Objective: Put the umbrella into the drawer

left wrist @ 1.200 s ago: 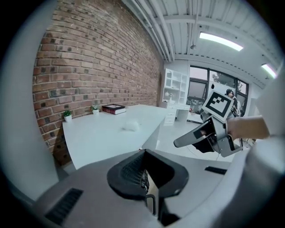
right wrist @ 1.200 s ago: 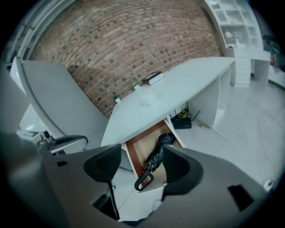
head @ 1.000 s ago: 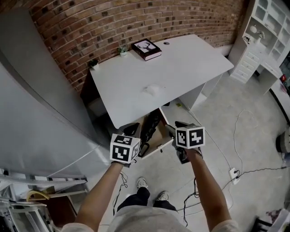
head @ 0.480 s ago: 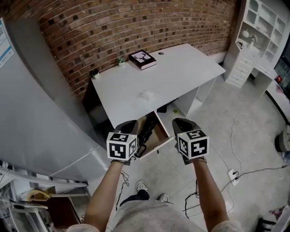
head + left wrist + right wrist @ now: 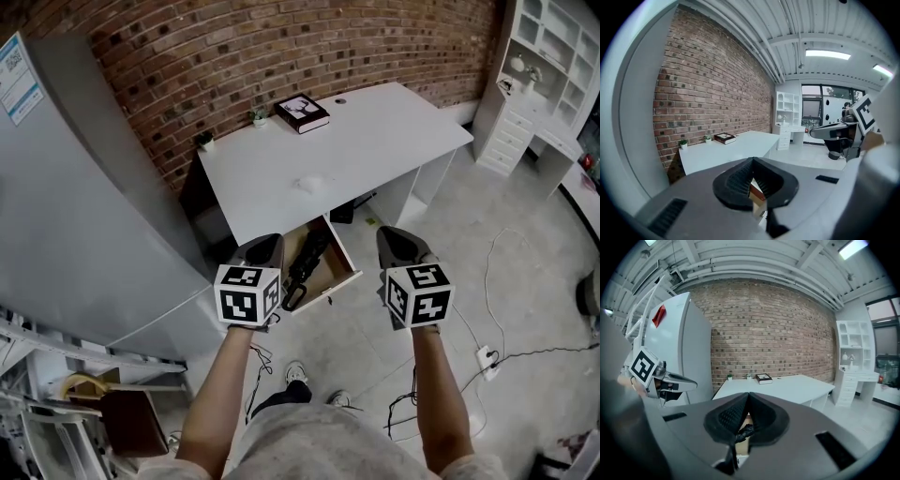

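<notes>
The left gripper [image 5: 265, 246] hovers just off the front edge of the white desk [image 5: 375, 141]. Its jaws are pressed together with nothing between them. Just to its right and lower down, the black umbrella [image 5: 307, 265] lies lengthwise in the open wooden drawer [image 5: 343, 269], touching neither gripper. Farther right, past the drawer, the right gripper [image 5: 398, 242] hangs about level with the left one, and the umbrella sits between the two. Its jaws are closed tight and hold nothing. In the right gripper view, the umbrella shows as a dark shape beyond the gap beneath the jaw tips.
</notes>
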### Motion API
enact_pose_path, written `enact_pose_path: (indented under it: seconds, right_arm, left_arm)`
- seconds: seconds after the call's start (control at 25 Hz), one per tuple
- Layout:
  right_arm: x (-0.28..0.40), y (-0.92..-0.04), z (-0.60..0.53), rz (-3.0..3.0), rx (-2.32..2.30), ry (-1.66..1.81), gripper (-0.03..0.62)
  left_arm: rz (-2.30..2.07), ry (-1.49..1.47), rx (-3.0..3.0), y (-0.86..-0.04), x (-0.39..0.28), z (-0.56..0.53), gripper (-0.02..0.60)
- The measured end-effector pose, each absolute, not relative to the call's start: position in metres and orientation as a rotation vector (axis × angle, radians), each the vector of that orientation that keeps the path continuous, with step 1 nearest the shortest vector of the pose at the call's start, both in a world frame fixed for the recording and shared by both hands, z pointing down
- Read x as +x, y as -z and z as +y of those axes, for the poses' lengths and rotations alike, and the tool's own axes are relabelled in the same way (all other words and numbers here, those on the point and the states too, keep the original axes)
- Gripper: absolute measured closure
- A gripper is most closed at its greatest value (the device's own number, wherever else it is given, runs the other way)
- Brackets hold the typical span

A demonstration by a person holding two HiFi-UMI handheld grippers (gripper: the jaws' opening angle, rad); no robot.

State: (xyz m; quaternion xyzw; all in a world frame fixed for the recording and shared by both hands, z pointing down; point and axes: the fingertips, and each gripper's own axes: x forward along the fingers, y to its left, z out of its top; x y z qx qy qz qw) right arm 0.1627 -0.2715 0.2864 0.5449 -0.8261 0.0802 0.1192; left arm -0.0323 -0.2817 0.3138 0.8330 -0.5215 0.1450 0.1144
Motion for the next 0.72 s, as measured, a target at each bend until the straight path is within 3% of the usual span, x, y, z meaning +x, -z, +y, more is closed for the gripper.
enact_pose_path:
  seconds: [0.72]
  right_arm:
    - [0.177,-0.294,-0.25,-2.457,1.574,-0.246,0.591]
  left_arm:
    - [-1.567,-0.435,2.395,-0.322,-0.025,-0.252,0.583]
